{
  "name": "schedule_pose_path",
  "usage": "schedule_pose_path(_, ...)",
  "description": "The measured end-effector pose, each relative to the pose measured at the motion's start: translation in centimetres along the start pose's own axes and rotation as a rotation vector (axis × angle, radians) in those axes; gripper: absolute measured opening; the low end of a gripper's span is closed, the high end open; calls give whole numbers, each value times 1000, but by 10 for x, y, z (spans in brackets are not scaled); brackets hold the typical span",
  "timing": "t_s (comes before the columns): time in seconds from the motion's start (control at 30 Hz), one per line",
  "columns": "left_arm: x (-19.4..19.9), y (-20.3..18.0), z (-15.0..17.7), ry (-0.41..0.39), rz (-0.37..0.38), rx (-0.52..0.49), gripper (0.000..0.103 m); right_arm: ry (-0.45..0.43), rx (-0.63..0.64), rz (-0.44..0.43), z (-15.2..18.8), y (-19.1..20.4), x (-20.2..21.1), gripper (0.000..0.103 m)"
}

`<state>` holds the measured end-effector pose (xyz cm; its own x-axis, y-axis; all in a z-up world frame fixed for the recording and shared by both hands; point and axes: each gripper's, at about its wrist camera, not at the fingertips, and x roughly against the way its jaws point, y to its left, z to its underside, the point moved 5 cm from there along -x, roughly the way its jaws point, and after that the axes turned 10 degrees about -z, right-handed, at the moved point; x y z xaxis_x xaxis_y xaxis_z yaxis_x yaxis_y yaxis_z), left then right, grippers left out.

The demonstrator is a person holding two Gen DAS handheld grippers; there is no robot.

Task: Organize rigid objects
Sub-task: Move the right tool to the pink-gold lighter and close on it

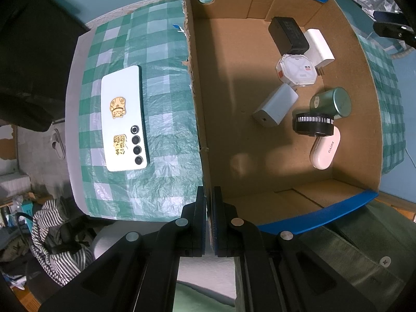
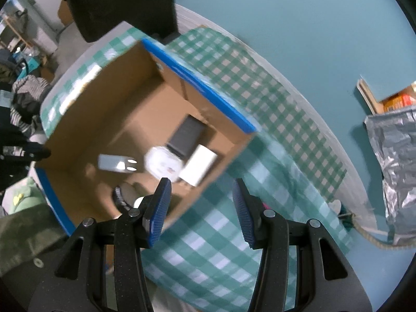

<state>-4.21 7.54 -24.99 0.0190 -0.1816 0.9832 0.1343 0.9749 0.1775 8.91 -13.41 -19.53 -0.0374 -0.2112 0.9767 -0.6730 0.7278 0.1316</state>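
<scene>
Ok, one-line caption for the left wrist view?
Left gripper clamps the cardboard box wall; a white phone lies outside on the checked cloth.

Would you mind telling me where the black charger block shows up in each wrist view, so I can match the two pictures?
Left wrist: black charger block upper right, at the box's far end.
Right wrist: blurred, at centre, just inside the blue-edged wall.
Shared landmark: the white octagonal case right beside it.

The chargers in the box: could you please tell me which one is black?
The black charger lies at the far end of the cardboard box, resting partly on the white charger. The third, pale blue charger lies apart, mid-floor.
</scene>
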Motion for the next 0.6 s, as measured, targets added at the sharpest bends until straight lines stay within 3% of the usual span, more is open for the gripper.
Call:
schedule_pose_path(0.37,0,1,0,7,2,20,4,93,-97,9,38,-92,-44,49)
schedule_pose_path(0.6,0,1,0,16,-5,45,4,149,-78,18,65,-123,-80,49)
